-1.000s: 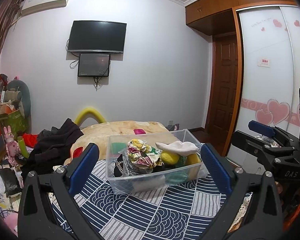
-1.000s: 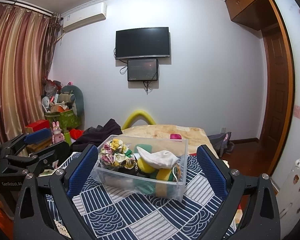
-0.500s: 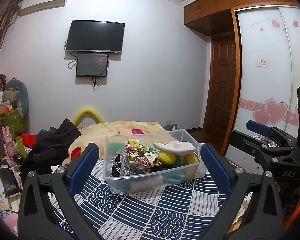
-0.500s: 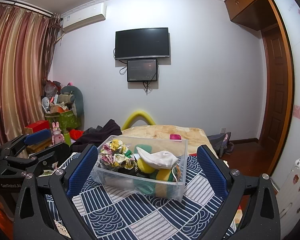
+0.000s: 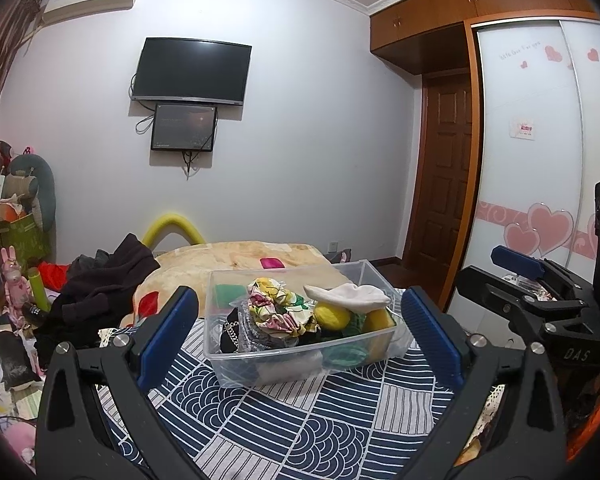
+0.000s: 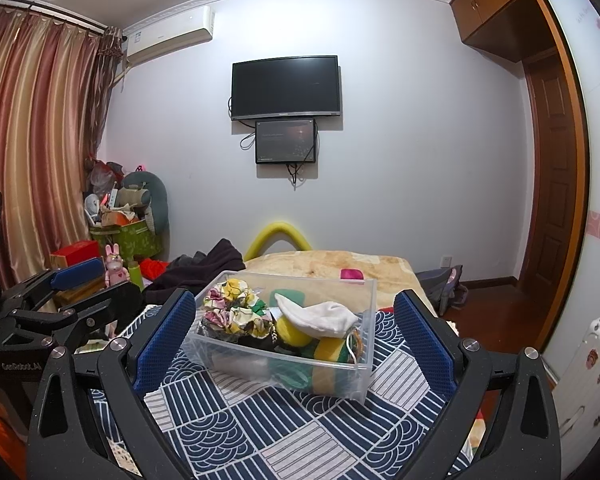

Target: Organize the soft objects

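Straight ahead of both pairs of jaws, and apart from them: clear plastic bin (image 5: 300, 354), resting on navy-and-white patterned cloth (image 5: 300, 432). Left gripper (image 5: 298, 340) spread wide, jaws released, gripping nothing, blue pads (image 5: 166, 338) framing the bin to either side in the left wrist view without touching it. Right gripper (image 6: 292, 342) likewise released and empty, its blue pads (image 6: 424, 344) flanking the bin (image 6: 284, 354) in the right wrist view, also clear of it. Each gripper visible at the edge of the other's view: right one (image 5: 540, 312) off to the right of the bin, left one (image 6: 60, 300) off to the left. Bin transparent, rectangular, filled to the rim with soft things: floral scrunchies (image 5: 280, 308) in yellow, pink and green bunched toward the left; white sock (image 5: 352, 296) draped on top toward the right (image 6: 320, 318); yellow sponge (image 5: 332, 316) just under the sock; a second yellow-and-green sponge (image 6: 332, 354) against the near right corner; dark fabric at the bottom, too jumbled to tell apart. Beyond the bin, tan blanket (image 5: 240, 260) on the bed with a small pink item (image 5: 272, 263) lying on it, and a dark heap of clothes (image 5: 108, 280) to the left.
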### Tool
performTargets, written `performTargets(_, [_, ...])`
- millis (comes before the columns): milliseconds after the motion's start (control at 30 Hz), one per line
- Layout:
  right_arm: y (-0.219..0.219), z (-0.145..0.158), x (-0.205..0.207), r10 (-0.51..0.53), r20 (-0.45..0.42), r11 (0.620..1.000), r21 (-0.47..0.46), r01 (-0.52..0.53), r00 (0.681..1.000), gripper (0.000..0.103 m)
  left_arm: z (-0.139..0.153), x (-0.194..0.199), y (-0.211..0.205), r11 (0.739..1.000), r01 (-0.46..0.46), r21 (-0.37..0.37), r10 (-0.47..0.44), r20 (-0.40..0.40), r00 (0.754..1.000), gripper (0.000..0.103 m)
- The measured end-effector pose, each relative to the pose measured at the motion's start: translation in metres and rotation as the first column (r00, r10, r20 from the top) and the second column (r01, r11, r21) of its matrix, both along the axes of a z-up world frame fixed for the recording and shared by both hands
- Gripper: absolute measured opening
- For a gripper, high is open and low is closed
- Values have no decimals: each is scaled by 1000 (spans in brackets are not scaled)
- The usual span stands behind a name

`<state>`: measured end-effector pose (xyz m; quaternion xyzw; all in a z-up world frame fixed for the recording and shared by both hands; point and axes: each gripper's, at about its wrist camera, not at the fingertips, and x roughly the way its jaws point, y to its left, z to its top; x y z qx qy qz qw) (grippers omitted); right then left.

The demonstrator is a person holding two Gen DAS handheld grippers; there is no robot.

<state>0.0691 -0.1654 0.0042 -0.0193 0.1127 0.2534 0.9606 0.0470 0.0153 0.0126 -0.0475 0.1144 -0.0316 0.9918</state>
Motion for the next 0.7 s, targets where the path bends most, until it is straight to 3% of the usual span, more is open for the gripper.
performTargets(700, [0, 1, -1, -2, -4, 1000, 0, 2, 1000, 100, -3, 2, 2, 1000, 13, -22, -13, -24, 1000, 103])
